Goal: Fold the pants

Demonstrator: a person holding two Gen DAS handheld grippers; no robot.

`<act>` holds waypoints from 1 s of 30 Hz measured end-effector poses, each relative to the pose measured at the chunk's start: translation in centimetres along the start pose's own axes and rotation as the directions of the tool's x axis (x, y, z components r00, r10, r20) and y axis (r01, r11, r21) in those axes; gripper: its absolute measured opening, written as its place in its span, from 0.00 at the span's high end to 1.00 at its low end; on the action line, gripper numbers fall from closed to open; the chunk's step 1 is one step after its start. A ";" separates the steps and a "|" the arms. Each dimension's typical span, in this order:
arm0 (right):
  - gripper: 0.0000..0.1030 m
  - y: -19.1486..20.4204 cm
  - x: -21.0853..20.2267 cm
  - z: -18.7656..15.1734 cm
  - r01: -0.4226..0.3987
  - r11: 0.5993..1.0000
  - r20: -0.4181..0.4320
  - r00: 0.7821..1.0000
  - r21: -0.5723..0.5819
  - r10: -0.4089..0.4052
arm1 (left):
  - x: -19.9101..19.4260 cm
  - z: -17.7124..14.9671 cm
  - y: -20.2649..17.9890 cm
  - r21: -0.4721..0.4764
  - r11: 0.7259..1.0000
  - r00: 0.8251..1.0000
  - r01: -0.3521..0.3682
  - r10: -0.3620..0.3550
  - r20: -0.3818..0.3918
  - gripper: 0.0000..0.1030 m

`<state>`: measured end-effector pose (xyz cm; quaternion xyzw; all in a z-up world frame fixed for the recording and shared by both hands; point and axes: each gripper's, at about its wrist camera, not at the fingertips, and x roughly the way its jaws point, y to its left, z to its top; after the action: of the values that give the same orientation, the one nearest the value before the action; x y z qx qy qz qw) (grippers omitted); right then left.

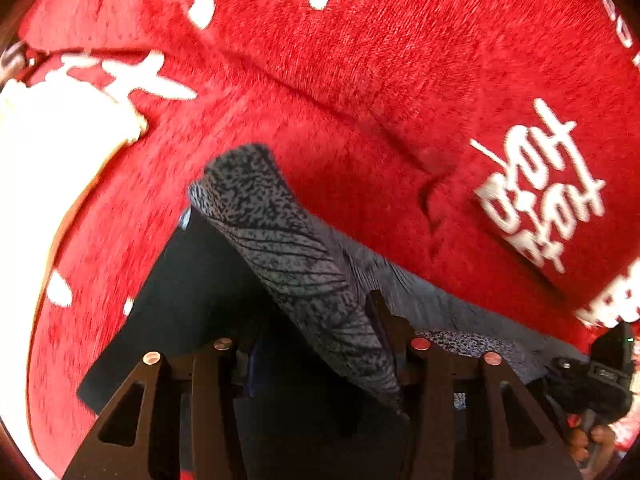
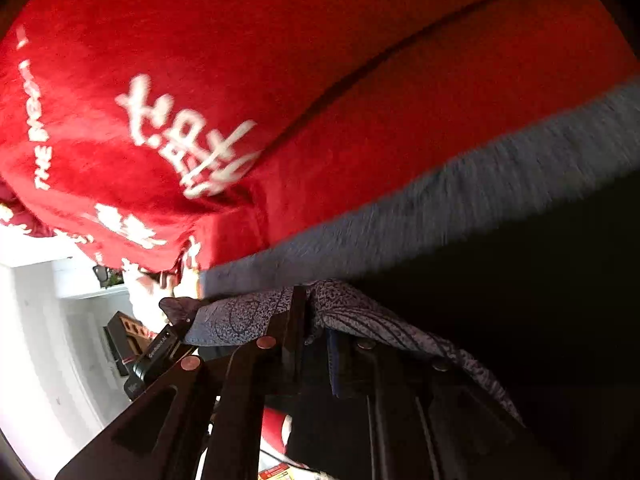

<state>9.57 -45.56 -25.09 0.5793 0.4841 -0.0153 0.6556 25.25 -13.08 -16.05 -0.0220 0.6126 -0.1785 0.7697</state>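
The pants are grey with a dark speckled pattern and a darker inner side; they hang over a red plush blanket with white lettering. My left gripper is shut on a fold of the pants, which drapes up and to the left from the fingers. In the right wrist view my right gripper is shut on another edge of the pants, with patterned cloth bunched over both fingers. The right gripper also shows at the lower right of the left wrist view.
The red blanket covers the whole surface under the pants and has creases. A white cloth lies at the left. A white wall and a shelf lie past the blanket's edge at the lower left of the right wrist view.
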 end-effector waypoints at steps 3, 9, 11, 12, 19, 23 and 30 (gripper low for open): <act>0.89 0.0 0.2 0.7 0.010 1.000 -0.025 1.000 0.029 -0.010 | -0.3 0.6 -0.9 0.019 0.999 0.999 -0.040 0.041 -0.019 0.44; 0.38 4.9 -3.0 -1.8 0.048 0.984 -0.008 0.999 -0.174 -0.050 | -5.6 0.0 -0.4 0.045 0.995 0.996 -0.087 0.086 0.024 0.42; 0.38 6.6 -3.3 -3.1 0.034 0.969 -0.015 0.999 -0.243 -0.038 | -6.5 -0.5 -0.5 0.049 0.992 0.992 -0.117 0.115 0.041 0.22; 0.38 7.5 -3.0 -3.8 0.032 0.958 -0.024 0.999 -0.284 -0.041 | -6.5 -0.5 -0.8 0.049 0.990 0.990 -0.135 0.132 0.056 0.17; 0.39 9.0 4.7 -3.3 0.169 0.878 -0.091 0.968 -0.448 -0.233 | -0.5 -1.7 -2.6 0.118 0.968 0.974 -0.224 0.225 -0.001 0.17; 0.48 7.1 4.4 -0.6 0.173 0.916 -0.063 0.976 -0.362 -0.210 | 1.6 -2.0 -3.4 0.172 0.935 0.950 -0.310 0.310 0.030 0.15; 0.42 6.7 -1.3 -0.9 0.184 0.924 0.029 0.982 -0.336 -0.185 | -0.9 -4.0 -4.8 0.246 0.927 0.953 -0.283 0.300 -0.035 0.15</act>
<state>12.21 -43.39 -19.18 0.4107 0.5329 0.0071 0.7398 20.08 -16.52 -15.02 0.1680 0.6106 -0.1351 0.7620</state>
